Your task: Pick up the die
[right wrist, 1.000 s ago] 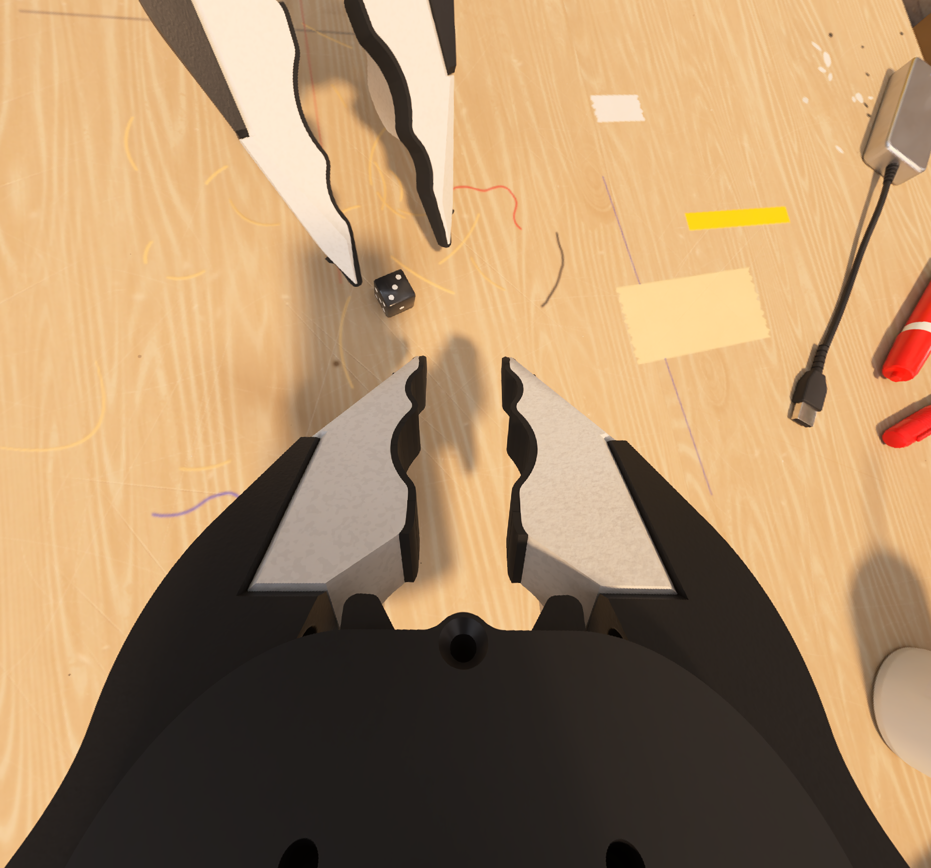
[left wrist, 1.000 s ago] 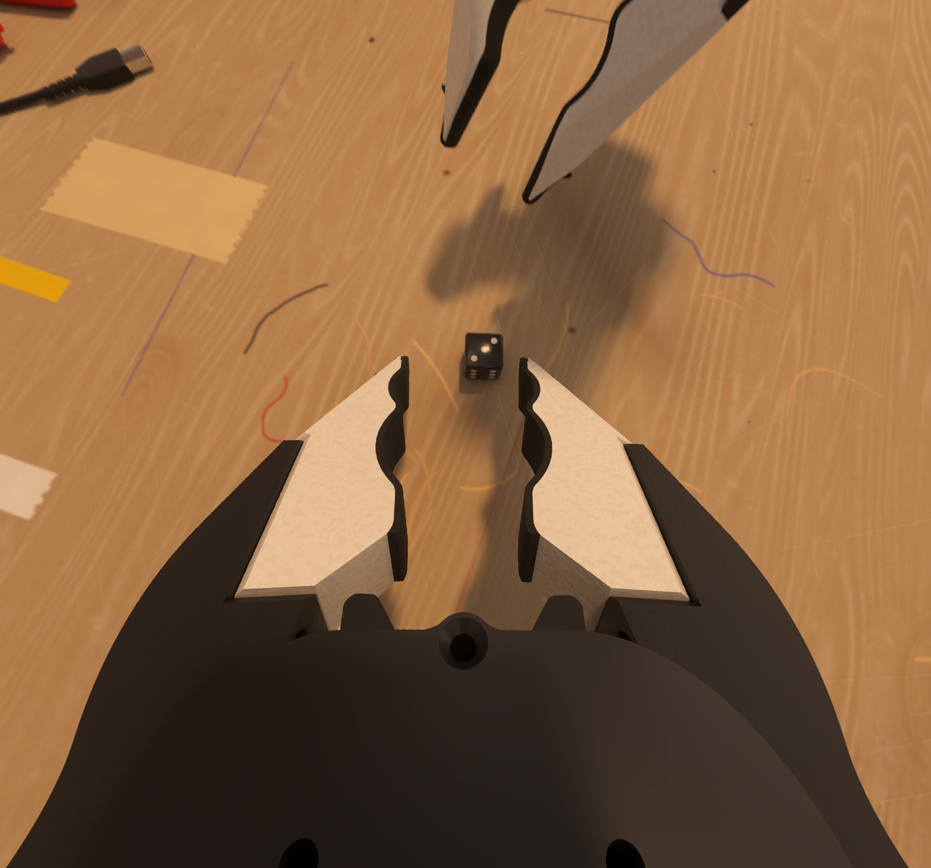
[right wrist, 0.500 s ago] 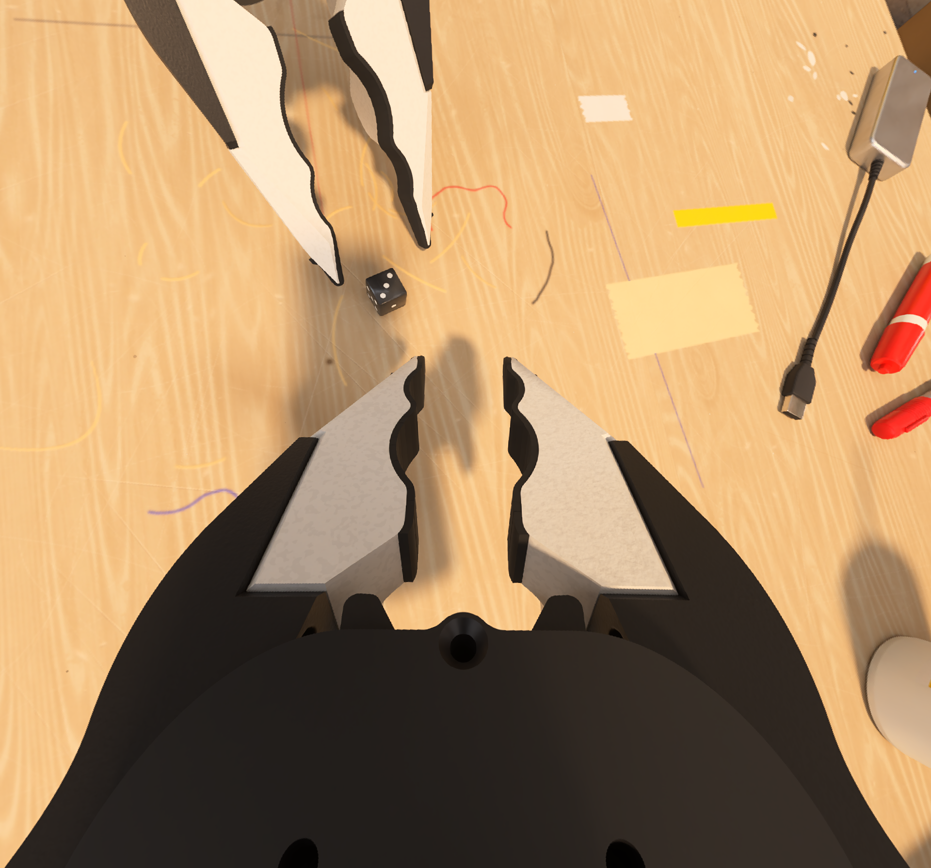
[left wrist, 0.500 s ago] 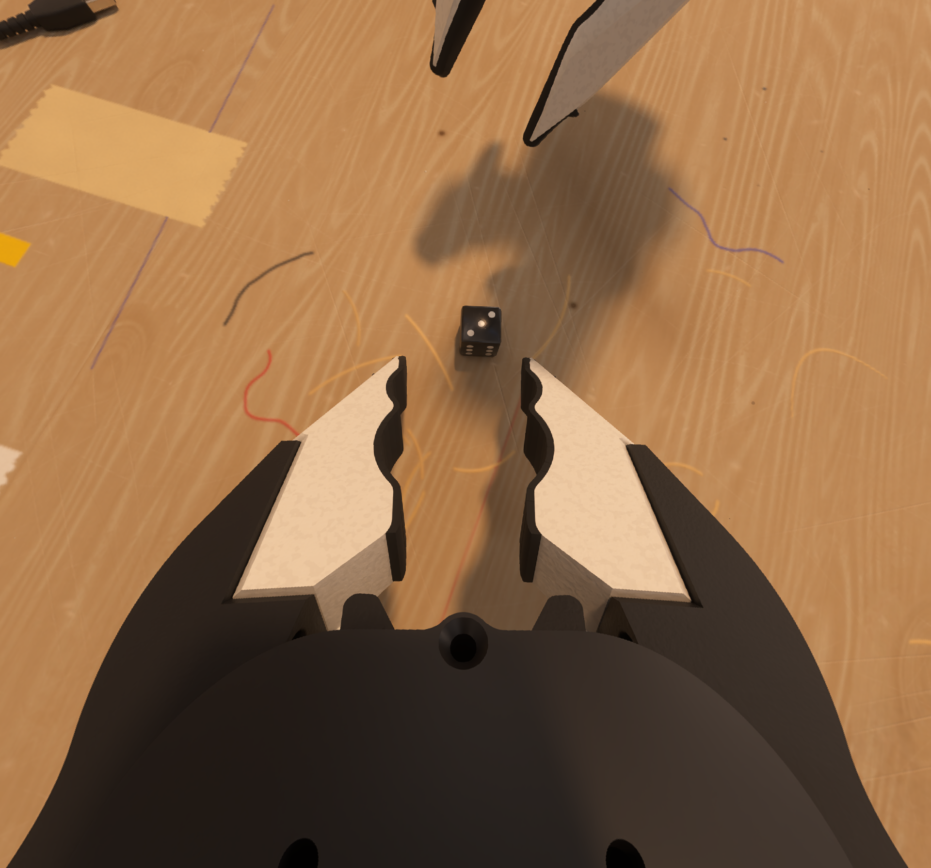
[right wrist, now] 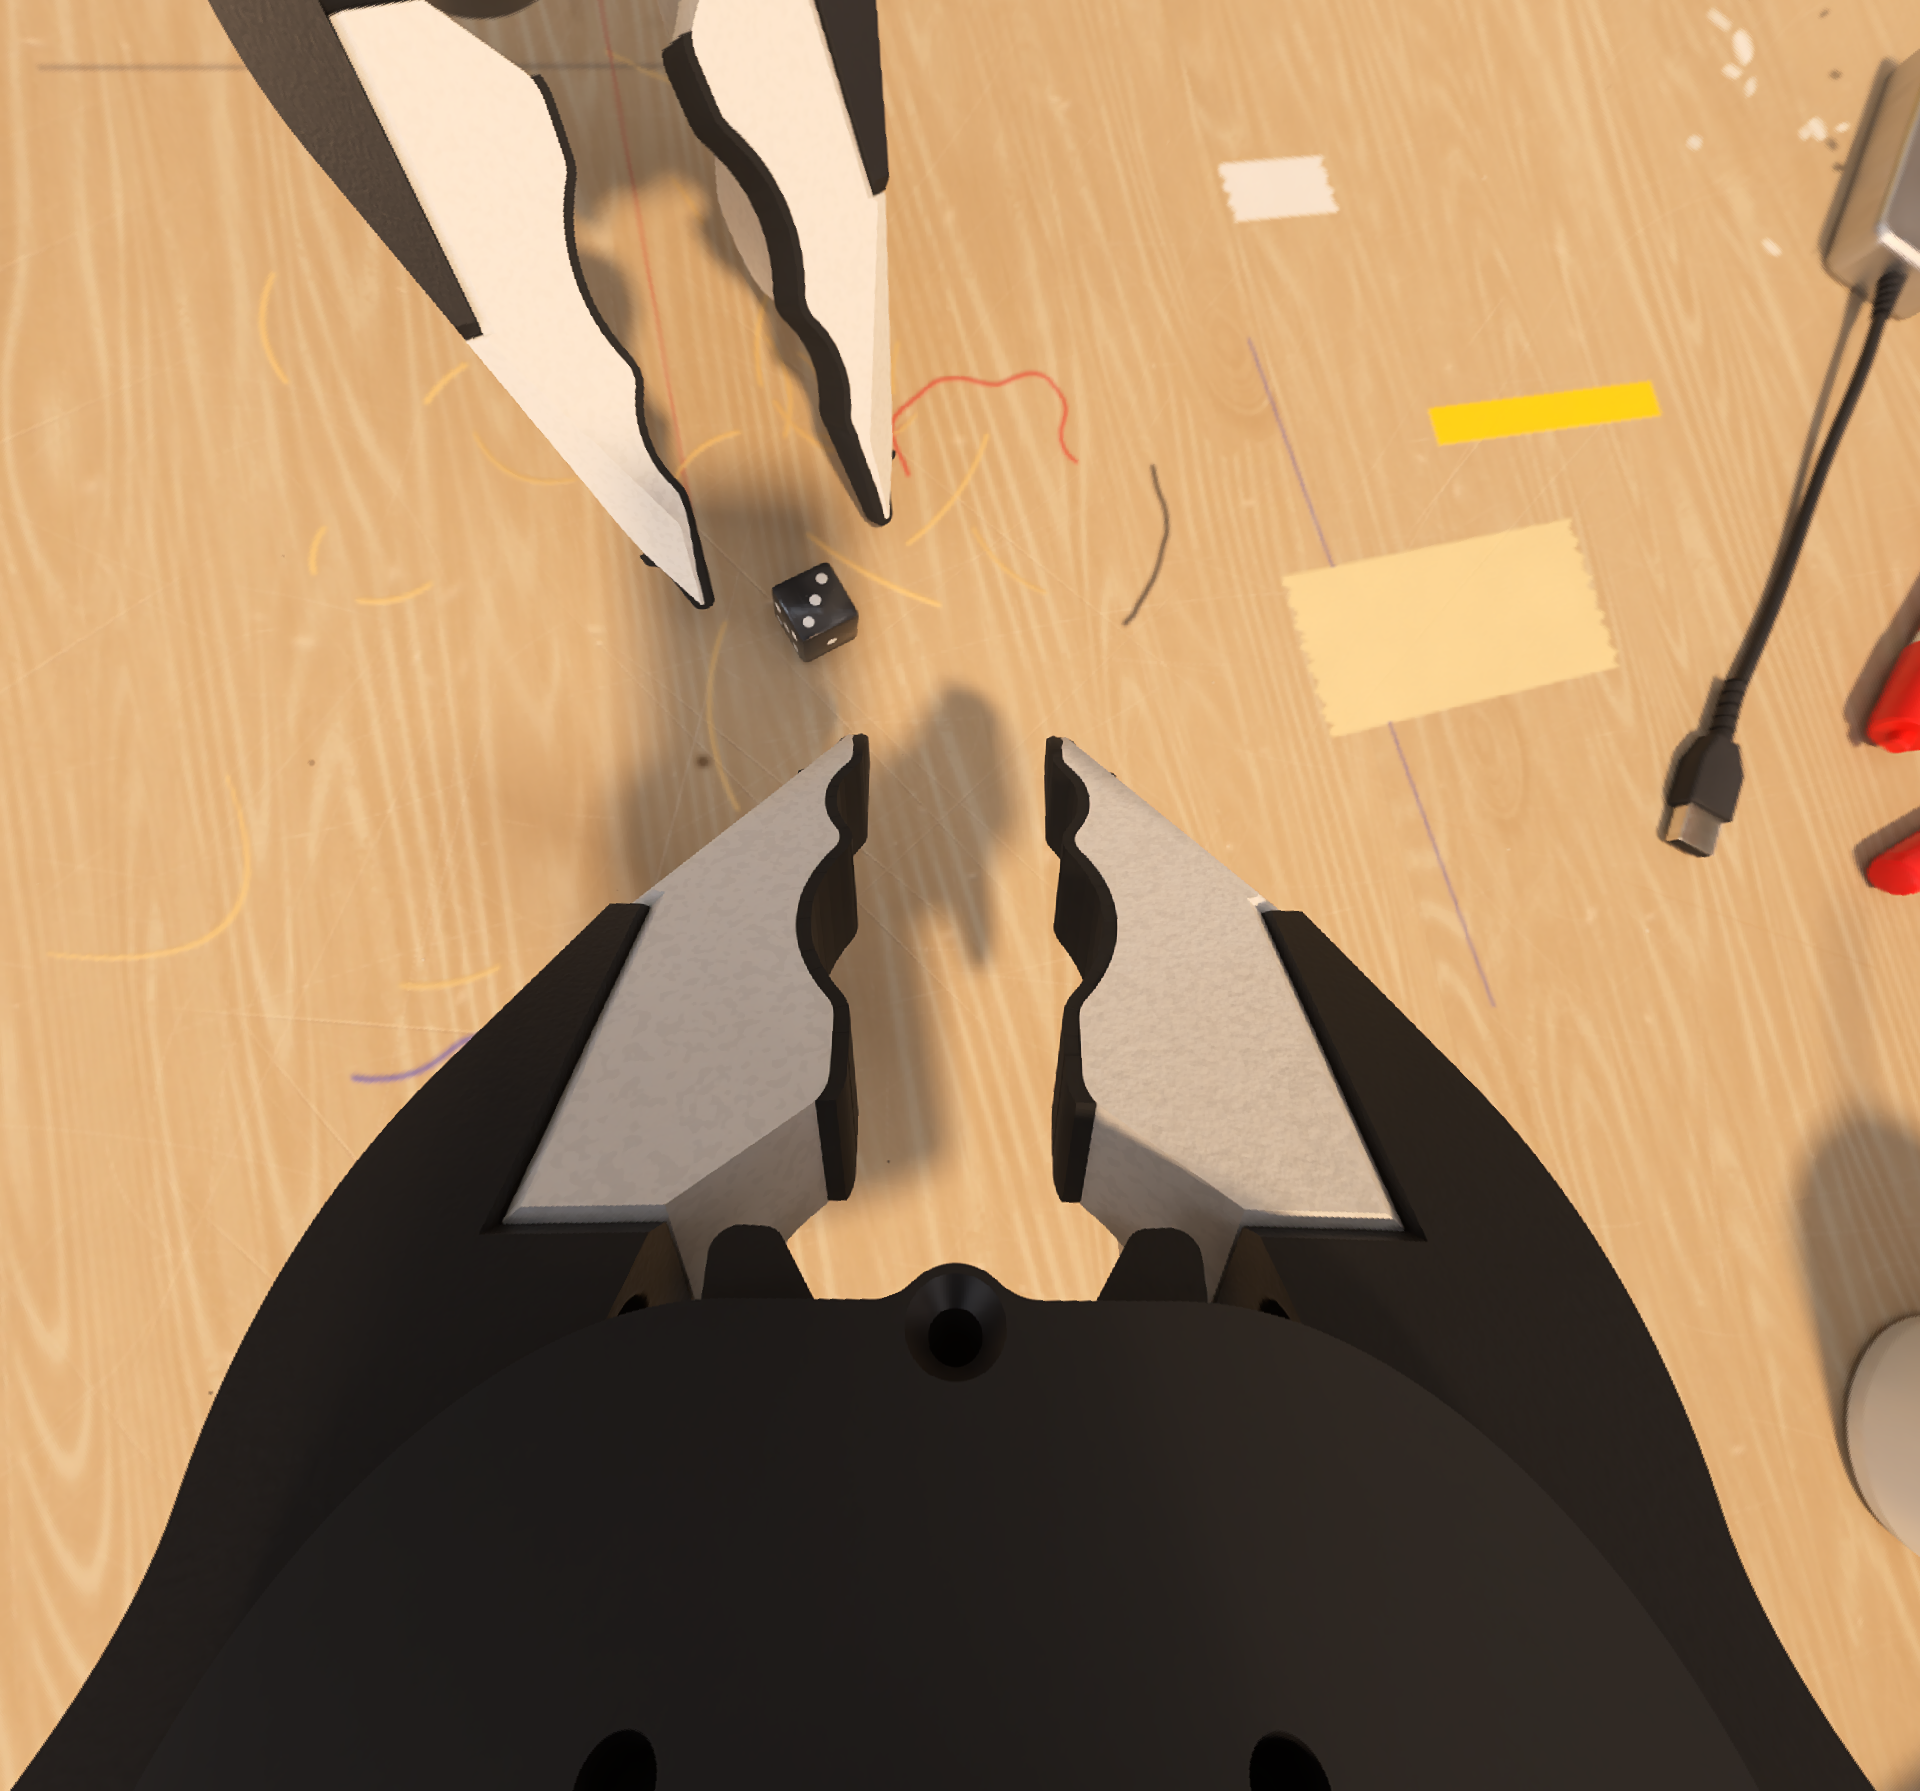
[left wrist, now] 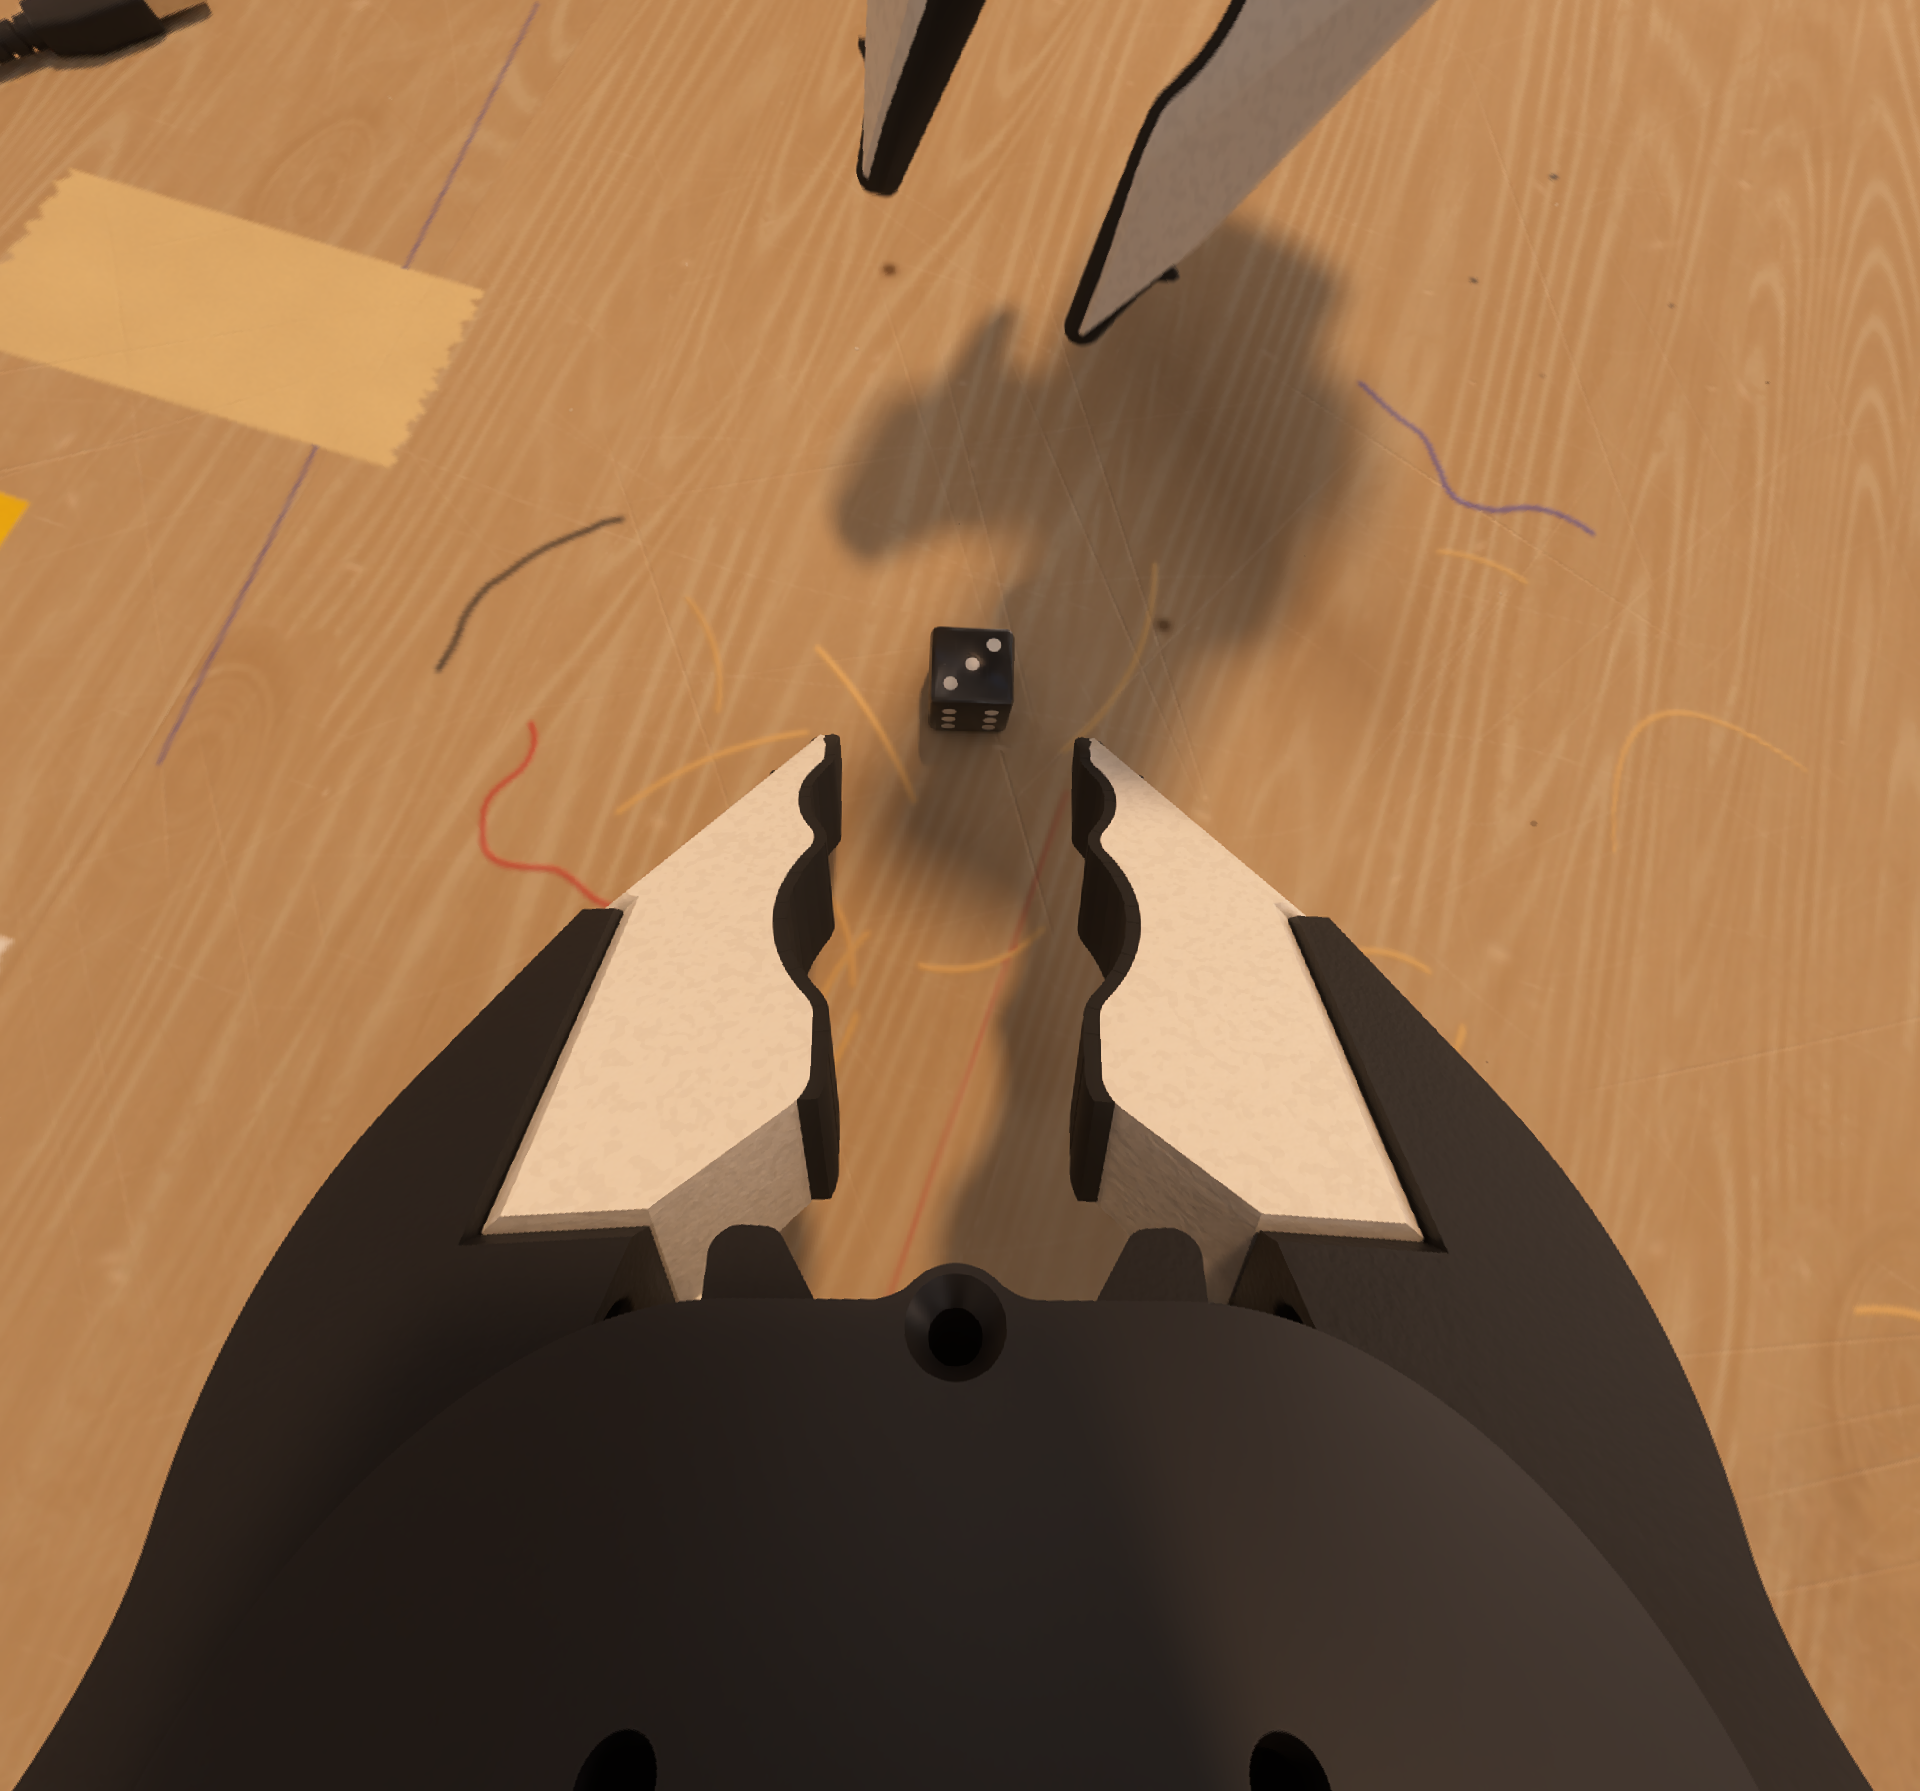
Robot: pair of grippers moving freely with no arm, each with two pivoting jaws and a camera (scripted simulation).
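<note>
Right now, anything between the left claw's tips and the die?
No object. In the left wrist view, only bare wooden tabletop with thin orange scribbles and shadow separates the open left claw from the black die, which lies just beyond its tips.

Bright, sharp; soft overhead shadows, wide-angle edge distortion.

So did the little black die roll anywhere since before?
No. The die sits in the same spot on the wooden table, just right of the slanted orange scribble, as in the earlier left wrist pictures.
</note>
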